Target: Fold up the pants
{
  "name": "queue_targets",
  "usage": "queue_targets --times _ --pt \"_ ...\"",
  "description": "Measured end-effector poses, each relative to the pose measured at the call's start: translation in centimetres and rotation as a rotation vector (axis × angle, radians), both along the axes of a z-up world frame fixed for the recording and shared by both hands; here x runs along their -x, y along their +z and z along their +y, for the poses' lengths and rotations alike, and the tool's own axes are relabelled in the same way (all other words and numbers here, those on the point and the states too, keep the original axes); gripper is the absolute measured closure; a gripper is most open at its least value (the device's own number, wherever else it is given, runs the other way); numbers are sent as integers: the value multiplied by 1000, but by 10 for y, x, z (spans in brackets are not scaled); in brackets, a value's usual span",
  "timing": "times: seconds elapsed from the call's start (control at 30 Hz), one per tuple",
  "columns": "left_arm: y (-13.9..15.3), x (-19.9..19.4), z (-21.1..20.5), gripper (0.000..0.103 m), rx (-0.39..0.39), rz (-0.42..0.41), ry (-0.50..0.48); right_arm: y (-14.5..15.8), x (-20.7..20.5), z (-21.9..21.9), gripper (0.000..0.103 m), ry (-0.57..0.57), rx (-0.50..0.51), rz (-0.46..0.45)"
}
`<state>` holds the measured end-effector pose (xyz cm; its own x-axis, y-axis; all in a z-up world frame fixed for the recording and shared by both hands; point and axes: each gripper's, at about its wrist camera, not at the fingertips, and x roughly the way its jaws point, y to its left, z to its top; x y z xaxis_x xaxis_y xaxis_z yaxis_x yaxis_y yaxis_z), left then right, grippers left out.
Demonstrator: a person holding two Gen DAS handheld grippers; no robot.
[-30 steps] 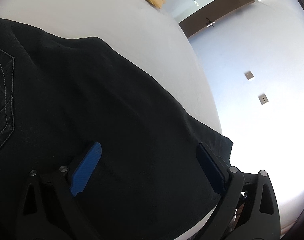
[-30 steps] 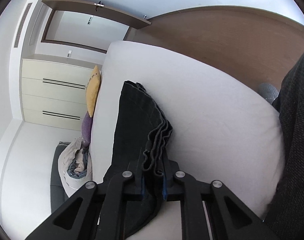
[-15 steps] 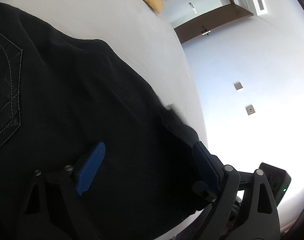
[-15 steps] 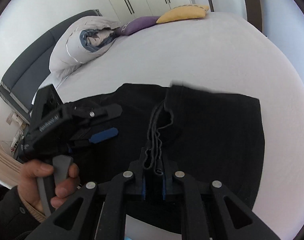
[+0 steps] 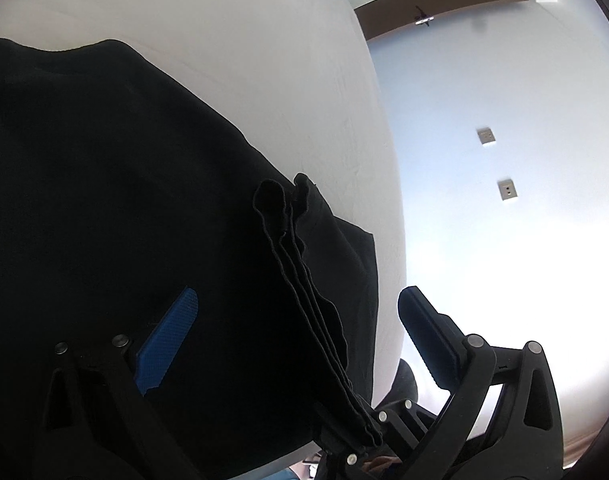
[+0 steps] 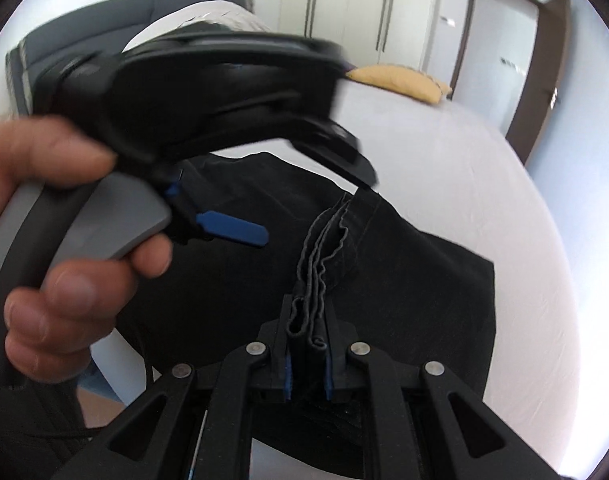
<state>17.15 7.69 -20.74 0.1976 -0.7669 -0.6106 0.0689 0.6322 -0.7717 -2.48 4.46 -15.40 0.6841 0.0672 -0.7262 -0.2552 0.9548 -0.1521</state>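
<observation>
The right gripper [image 6: 306, 360] pinches the bunched hems of the pants [image 6: 404, 280] at lower centre; the left gripper [image 5: 300, 340], its jaws just opened wide and gripping nothing, hovers above. Next, I think: lay the fold flat on the bed [image 6: 484, 168].

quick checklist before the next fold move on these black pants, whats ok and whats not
1. Right claw shut on the bunched hems of the pants: ok.
2. Left claw open, its jaws just widened, nothing pinched though the hems run between them: ok.
3. Hem layers aligned in the grip: not ok, wavy.
4. Pants lying on the bed: ok.
5. Cloth flat under the fold: cannot tell.
6. Yellow cushion apart from the pants: ok.
</observation>
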Motion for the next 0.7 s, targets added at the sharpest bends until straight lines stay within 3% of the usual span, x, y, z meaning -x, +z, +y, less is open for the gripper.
queue_targets --times 0.13,0.17,0.2,0.27,0.33,0.47,0.7 --pt "1 -14 -17 3 -39 9 -52 -2 6 12 90 37 111 -55" --pt "1 -17 -22 10 -51 9 -68 -3 7 14 90 42 131 -62" --pt "1 -20 -26 19 -62 13 -82 -4 8 16 90 48 149 -68" --pt "-1 -32 -38 60 -78 42 -95 -4 10 21 91 67 190 -90" --pt "-4 -37 -41 71 -85 58 -99 -4 13 28 91 90 227 -109" --pt "1 -42 -43 85 -101 33 -120 -7 20 30 91 118 250 -109" --pt "19 -58 -20 92 -147 -12 -141 -5 19 42 91 190 272 -118"
